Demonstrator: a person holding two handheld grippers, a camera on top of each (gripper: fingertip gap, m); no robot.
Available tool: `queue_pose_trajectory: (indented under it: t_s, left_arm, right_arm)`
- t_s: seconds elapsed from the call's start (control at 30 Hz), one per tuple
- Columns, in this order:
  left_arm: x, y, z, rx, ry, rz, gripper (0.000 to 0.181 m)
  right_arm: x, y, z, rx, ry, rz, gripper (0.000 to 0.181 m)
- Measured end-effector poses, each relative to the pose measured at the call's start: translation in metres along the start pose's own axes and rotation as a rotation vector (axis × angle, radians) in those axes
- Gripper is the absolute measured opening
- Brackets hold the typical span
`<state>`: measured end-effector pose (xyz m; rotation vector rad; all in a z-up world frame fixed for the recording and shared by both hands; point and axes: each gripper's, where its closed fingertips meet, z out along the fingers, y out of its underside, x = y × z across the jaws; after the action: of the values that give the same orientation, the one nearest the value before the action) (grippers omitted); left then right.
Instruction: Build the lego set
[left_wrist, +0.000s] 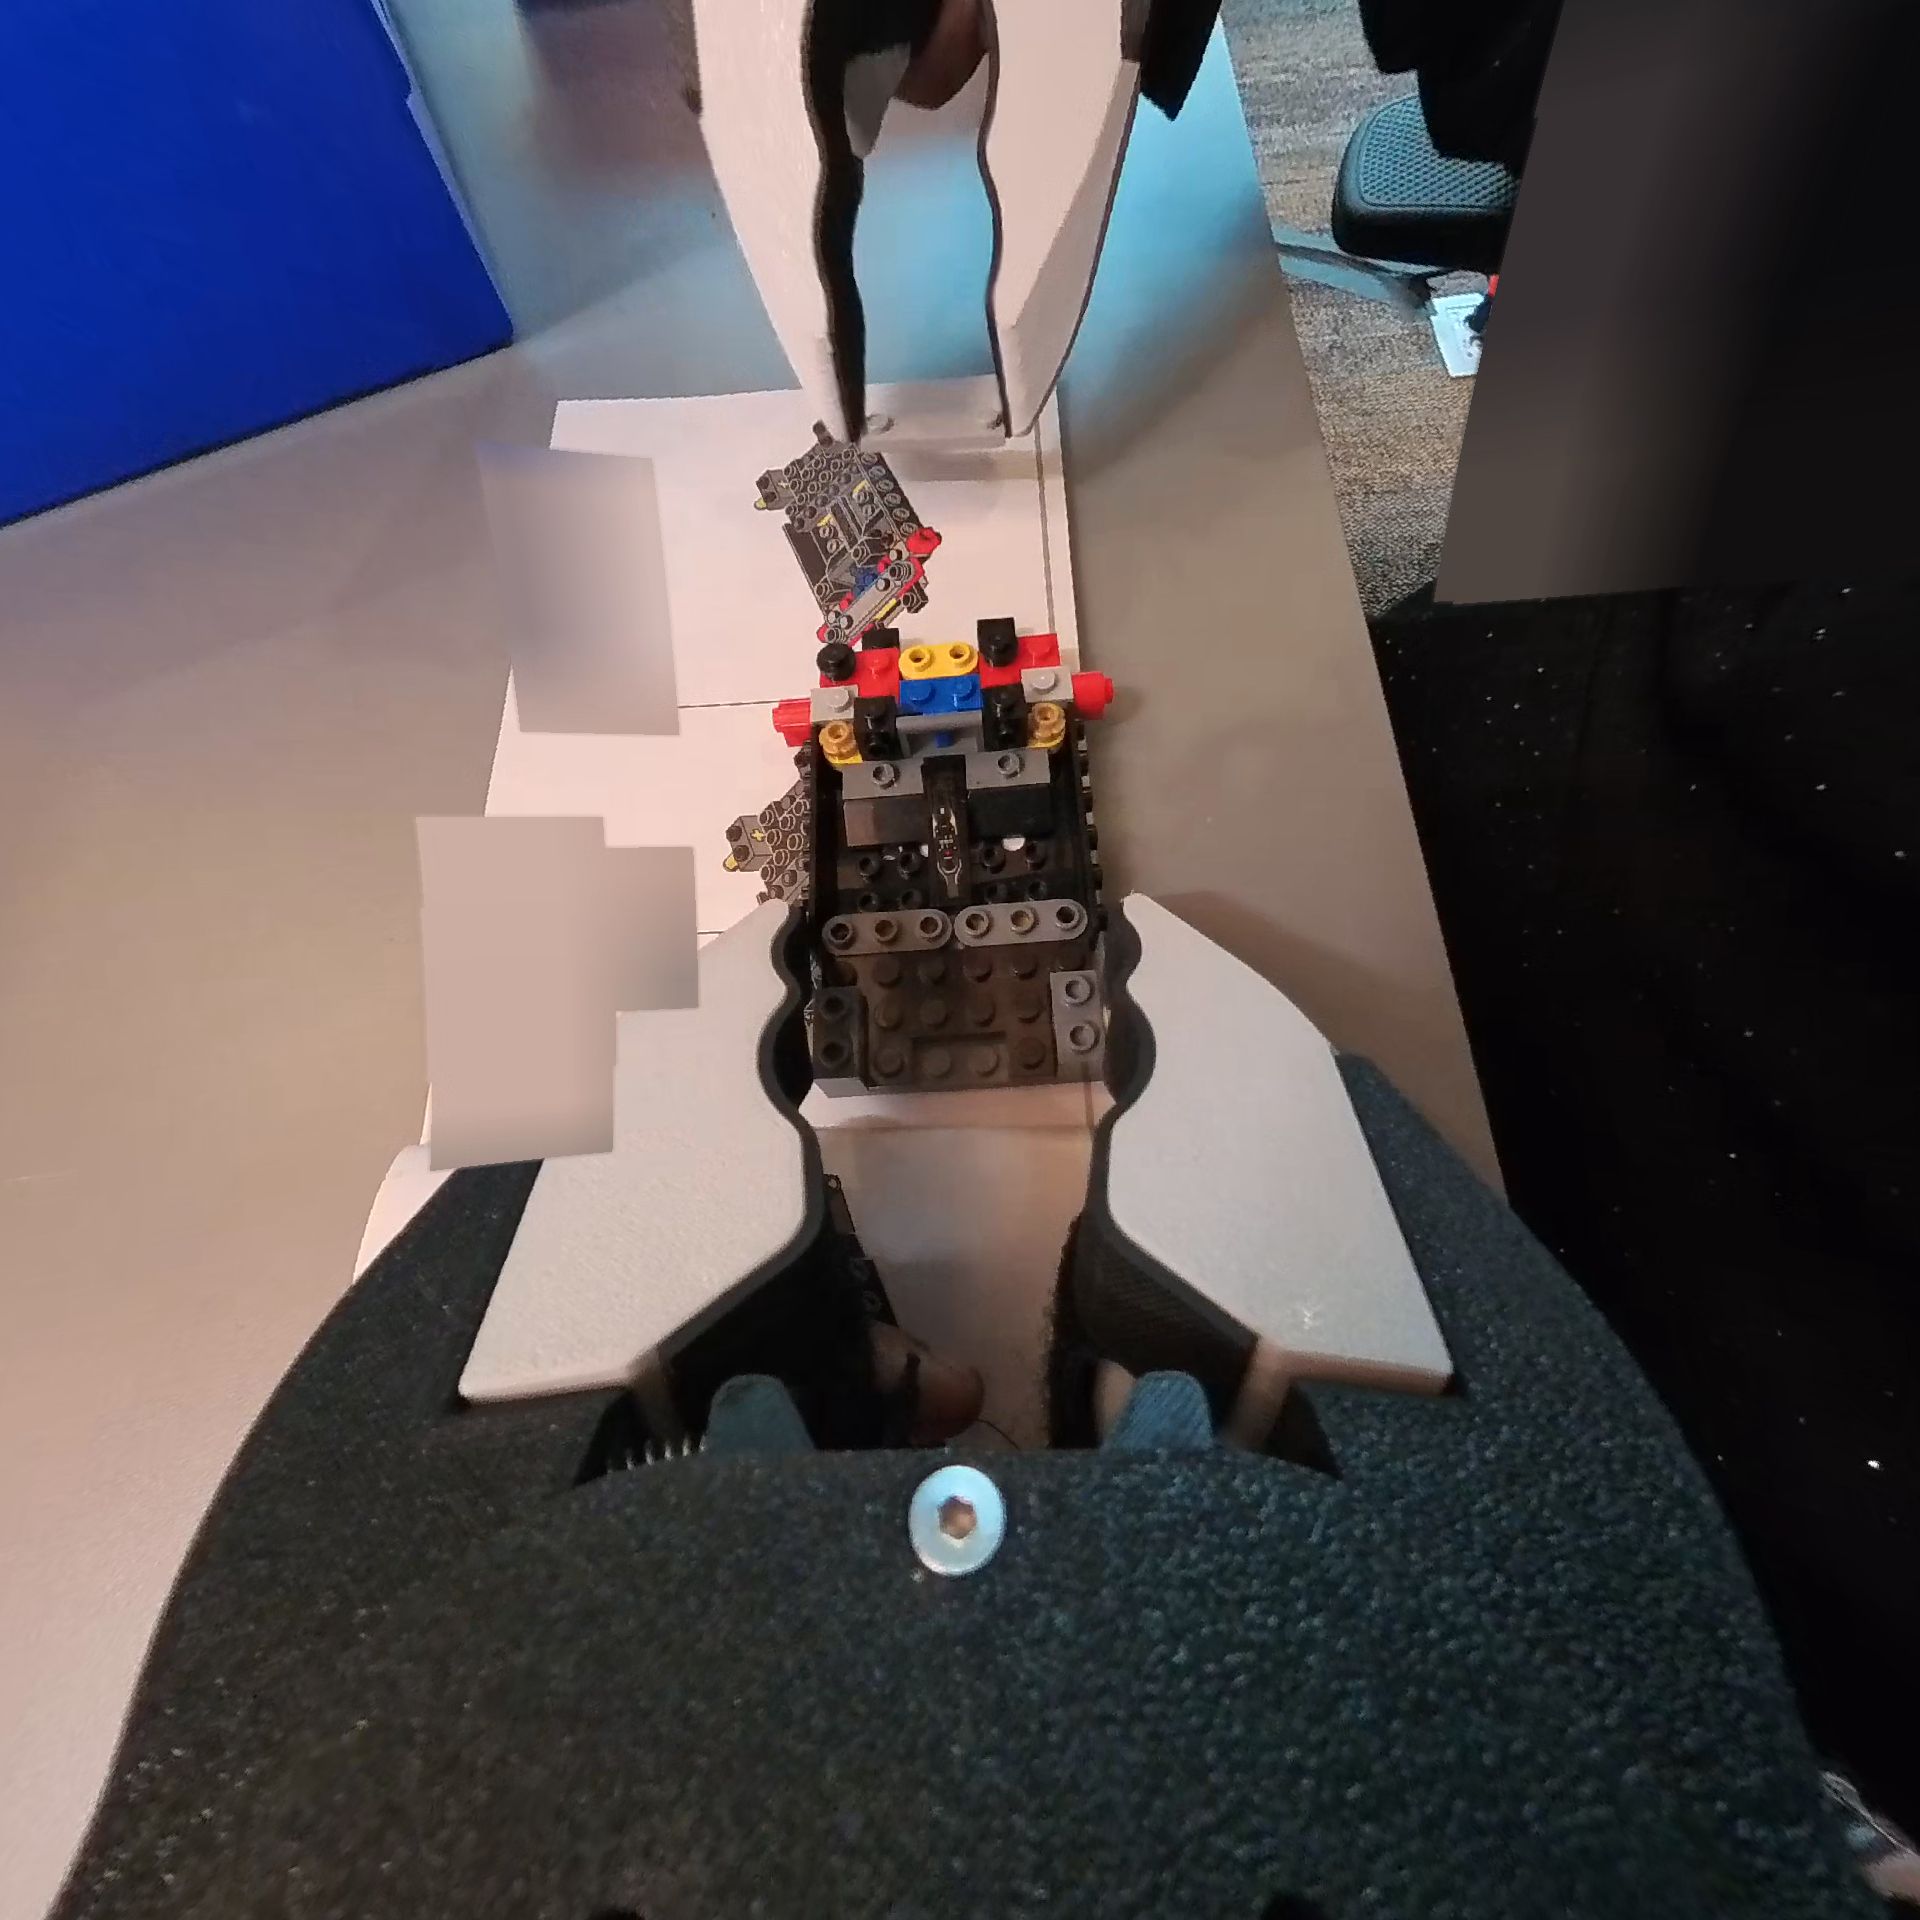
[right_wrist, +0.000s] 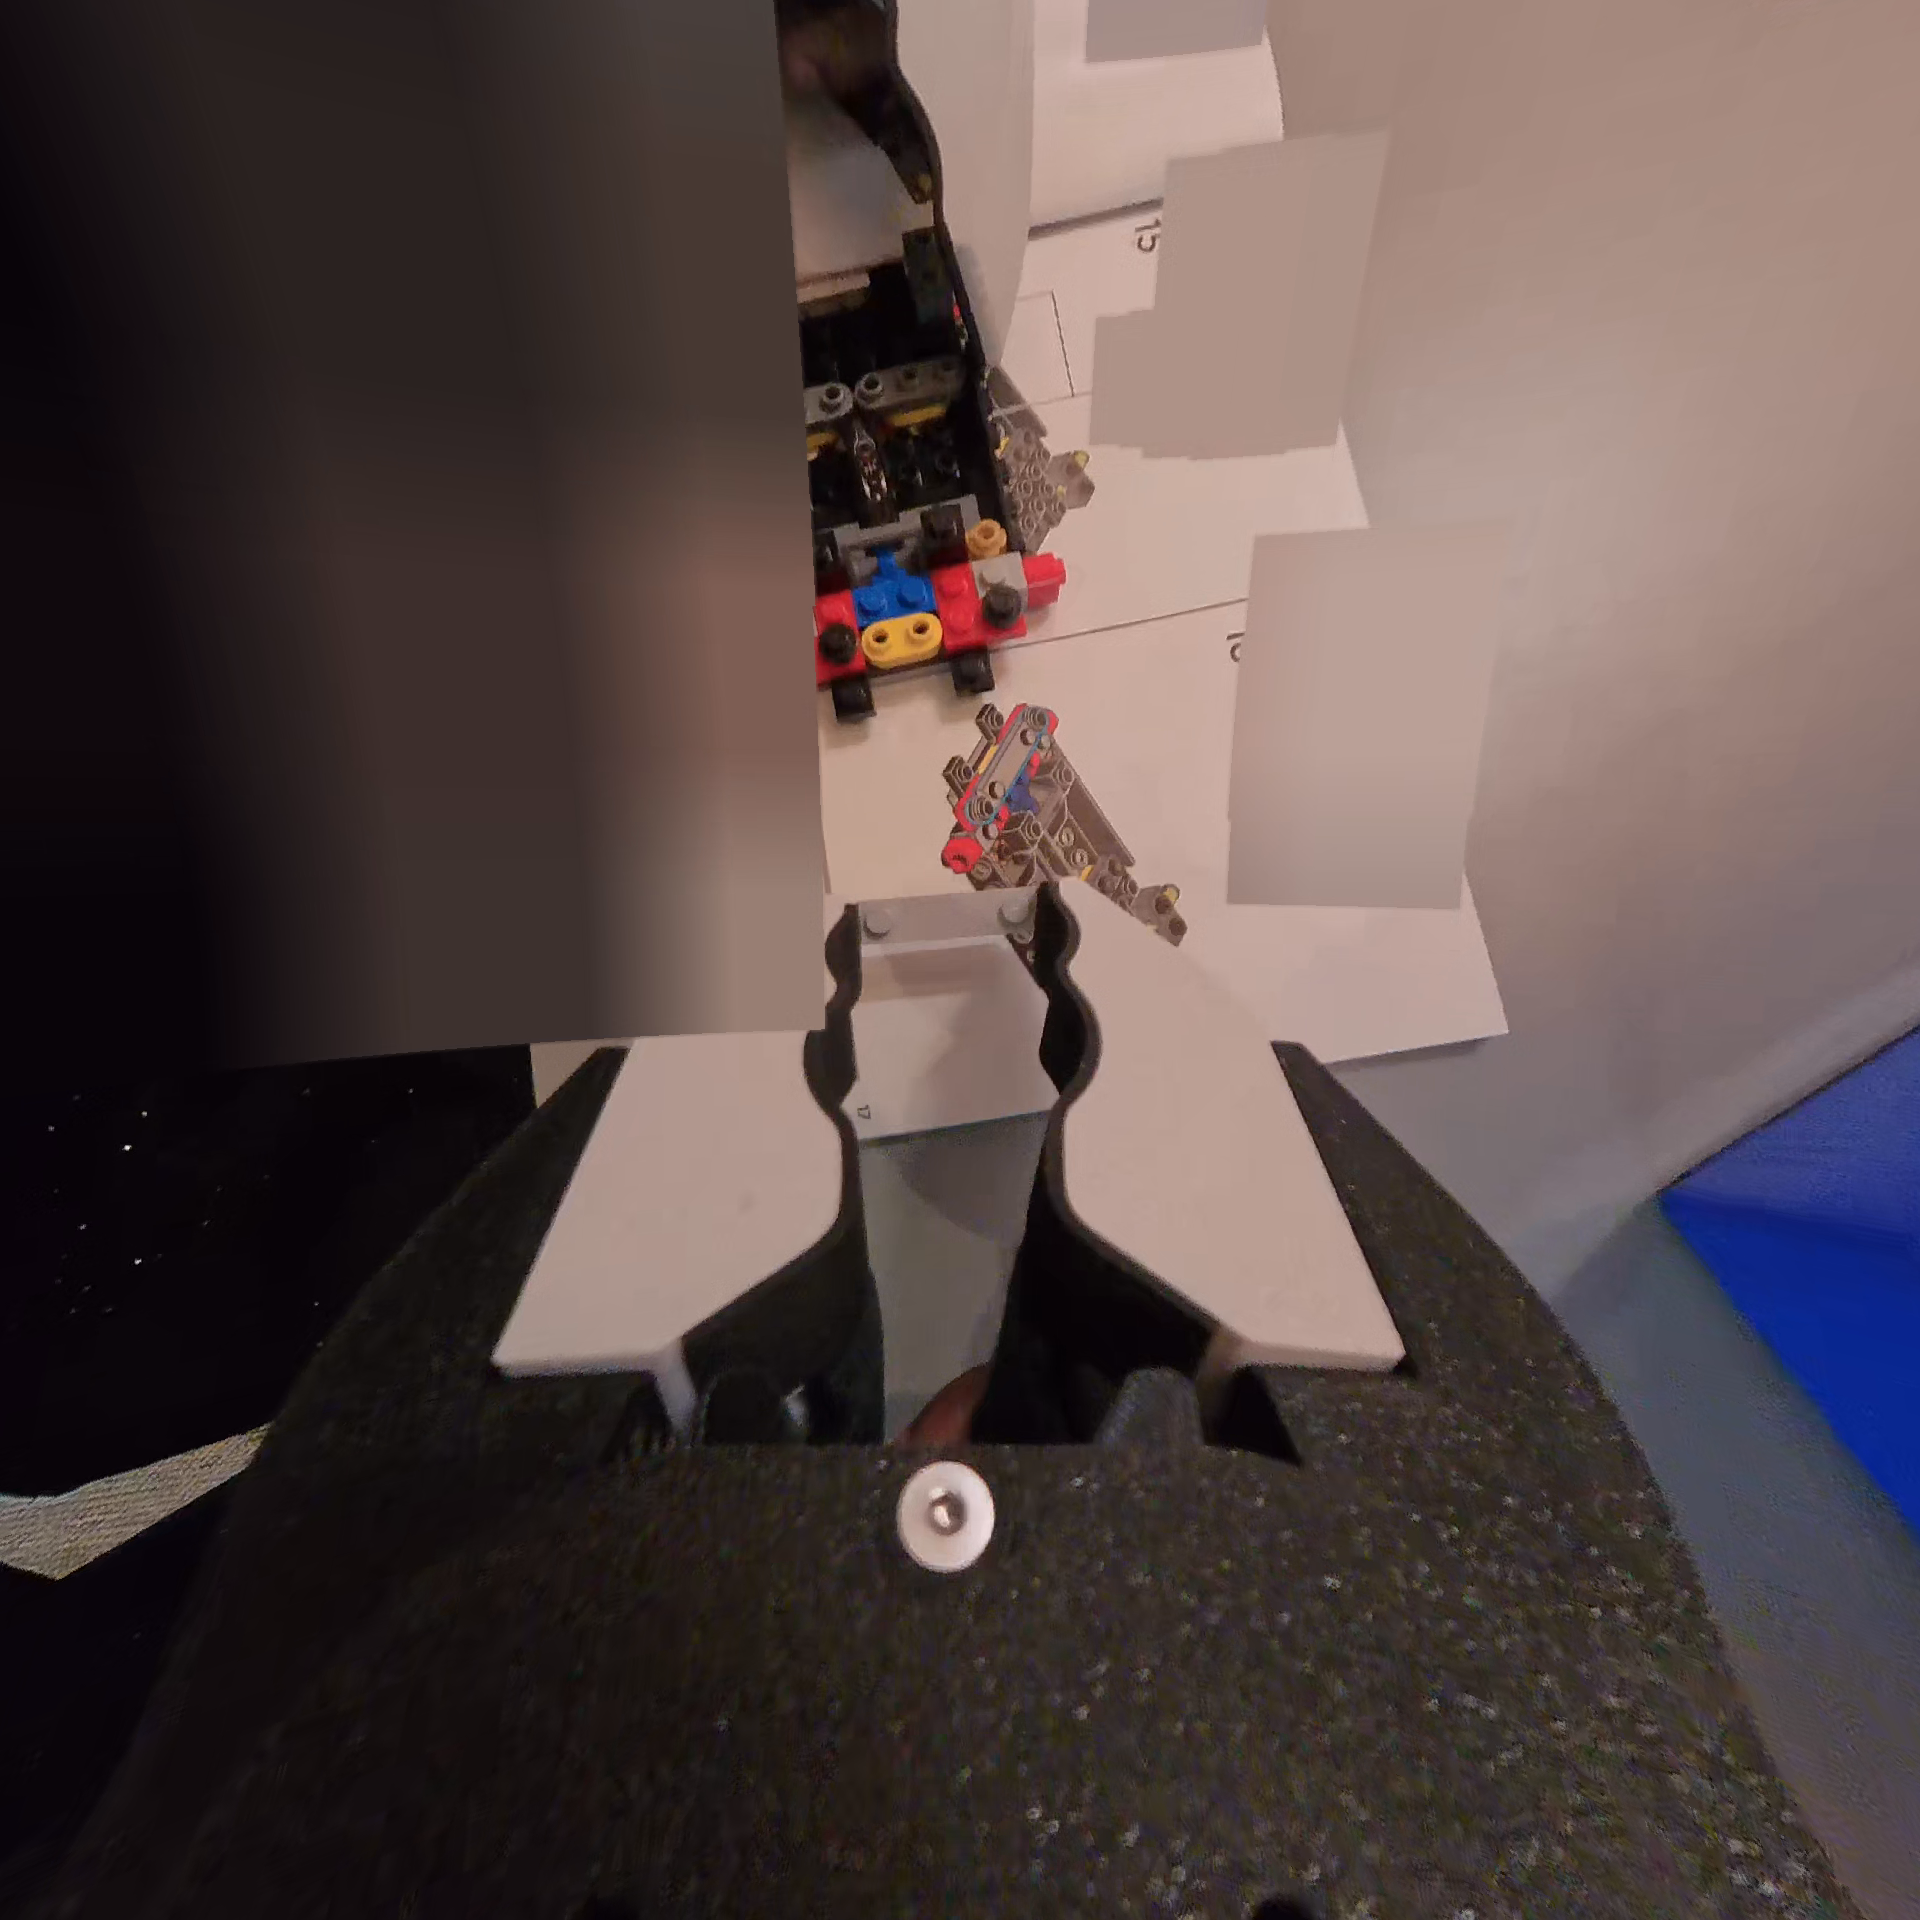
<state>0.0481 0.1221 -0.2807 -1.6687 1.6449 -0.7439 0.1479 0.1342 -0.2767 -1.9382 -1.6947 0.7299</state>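
Left gripper (left_wrist: 951, 997) clamps the black lego model (left_wrist: 951, 883) at centre; right gripper (right_wrist: 948, 935) pinches a grey plate (right_wrist: 935, 923), a blur hiding the model's left half in its view.

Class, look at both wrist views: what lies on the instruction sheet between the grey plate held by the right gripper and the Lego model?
Only a printed build diagram on the instruction sheet, between the grey plate and the Lego model; both views show it.

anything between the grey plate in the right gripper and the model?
Nothing visible. The right gripper holds the light grey plate; only open instruction sheet lies between it and the lego model, clamped by the left gripper.
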Motion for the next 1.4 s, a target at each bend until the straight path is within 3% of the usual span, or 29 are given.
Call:
queue_pose_trajectory:
  t_s: [0.03, 1.4]
  left_arm:
    - [0.000, 0.000, 0.000, 0.000, 0.000, 0.000, 0.054]
    - [0.000, 0.001, 0.001, -0.005, -0.007, 0.008, 0.054]
  right_arm:
    - [0.000, 0.002, 0.000, -0.006, -0.003, 0.004, 0.032]
    - [-0.003, 0.007, 0.011, -0.073, 0.000, -0.020, 0.032]
